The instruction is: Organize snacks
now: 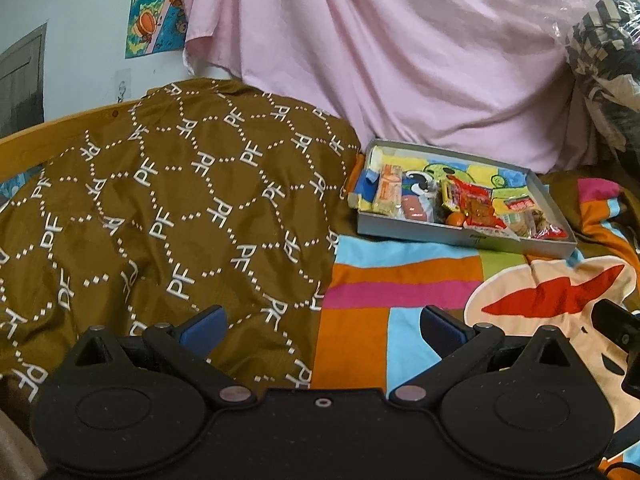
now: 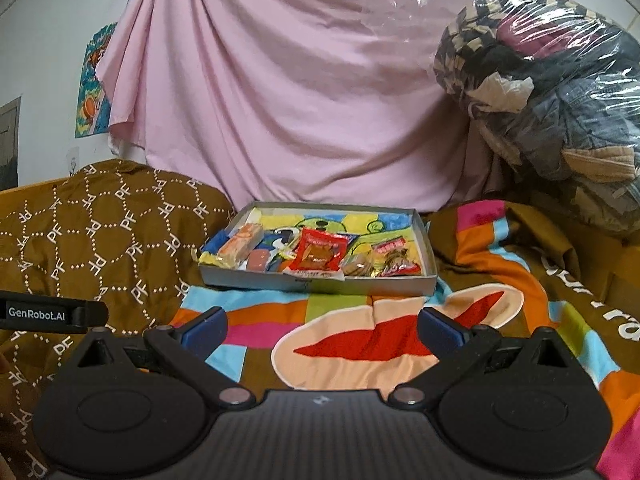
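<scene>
Over on the far left a cartoon poster (image 1: 154, 8) is hanging on the white wall, and below it a brown quilt (image 1: 160, 208) with a white "PF" pattern is bunching up into a big mound on the bed. The left gripper (image 1: 322, 326) is hovering low over the spot where that quilt is meeting the colorful cartoon bedsheet (image 1: 400, 280), with its blue-padded fingers spread wide apart and nothing between them. A pink sheet (image 2: 280, 92) is draping down behind everything like a backdrop. Moving right, the gray tray (image 2: 320, 282) is sitting flat on the bedsheet, just in front of the pink sheet and right next to the brown quilt, and all the snacks are lying inside it: an orange wafer pack (image 2: 240, 245) is leaning toward the left end, a red snack packet (image 2: 318, 255) is resting around the middle, and some wrapped cookies (image 2: 360, 267) plus a small red candy pack (image 2: 402, 267) are crowding the right end. The right gripper (image 2: 322, 330) is also hanging over the bedsheet, near the tray but not touching it, fingers wide apart and holding nothing. Far right, a clear plastic bag stuffed with clothes (image 2: 548, 92) is piling up against the pink sheet.
</scene>
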A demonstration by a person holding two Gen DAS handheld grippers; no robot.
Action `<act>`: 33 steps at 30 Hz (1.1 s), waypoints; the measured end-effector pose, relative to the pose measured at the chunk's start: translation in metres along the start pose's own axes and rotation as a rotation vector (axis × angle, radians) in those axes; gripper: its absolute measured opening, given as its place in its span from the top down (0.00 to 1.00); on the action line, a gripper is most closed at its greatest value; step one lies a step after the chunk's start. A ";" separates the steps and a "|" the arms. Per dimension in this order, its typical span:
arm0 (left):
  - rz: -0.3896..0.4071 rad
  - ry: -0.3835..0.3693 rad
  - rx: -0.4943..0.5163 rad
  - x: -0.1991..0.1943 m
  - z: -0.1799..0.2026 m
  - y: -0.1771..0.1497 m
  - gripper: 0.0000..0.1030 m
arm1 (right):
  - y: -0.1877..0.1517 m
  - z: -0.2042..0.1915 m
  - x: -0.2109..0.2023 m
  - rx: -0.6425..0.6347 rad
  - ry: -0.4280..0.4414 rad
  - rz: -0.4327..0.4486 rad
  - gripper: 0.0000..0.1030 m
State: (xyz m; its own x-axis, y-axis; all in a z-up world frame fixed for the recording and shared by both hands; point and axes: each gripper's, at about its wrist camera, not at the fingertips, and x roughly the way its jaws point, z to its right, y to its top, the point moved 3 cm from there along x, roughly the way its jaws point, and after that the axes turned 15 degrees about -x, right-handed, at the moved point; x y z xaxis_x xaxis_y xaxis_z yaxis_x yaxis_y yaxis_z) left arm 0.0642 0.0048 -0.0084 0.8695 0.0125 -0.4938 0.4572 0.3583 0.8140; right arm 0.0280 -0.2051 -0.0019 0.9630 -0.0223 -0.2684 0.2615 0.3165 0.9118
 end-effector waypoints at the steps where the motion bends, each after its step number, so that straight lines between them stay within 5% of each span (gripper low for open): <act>1: -0.007 0.003 0.000 0.000 -0.001 -0.002 0.01 | -0.001 -0.001 0.001 0.001 0.002 -0.005 0.00; 33: -0.080 0.046 0.040 0.013 0.000 -0.022 0.01 | -0.015 -0.010 0.016 0.015 0.053 -0.100 0.00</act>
State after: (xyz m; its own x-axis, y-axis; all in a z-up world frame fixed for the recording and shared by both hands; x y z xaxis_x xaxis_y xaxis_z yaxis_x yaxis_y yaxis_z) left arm 0.0652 -0.0026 -0.0330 0.8210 0.0287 -0.5702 0.5324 0.3220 0.7828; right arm 0.0388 -0.2010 -0.0228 0.9273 -0.0033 -0.3742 0.3578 0.3013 0.8839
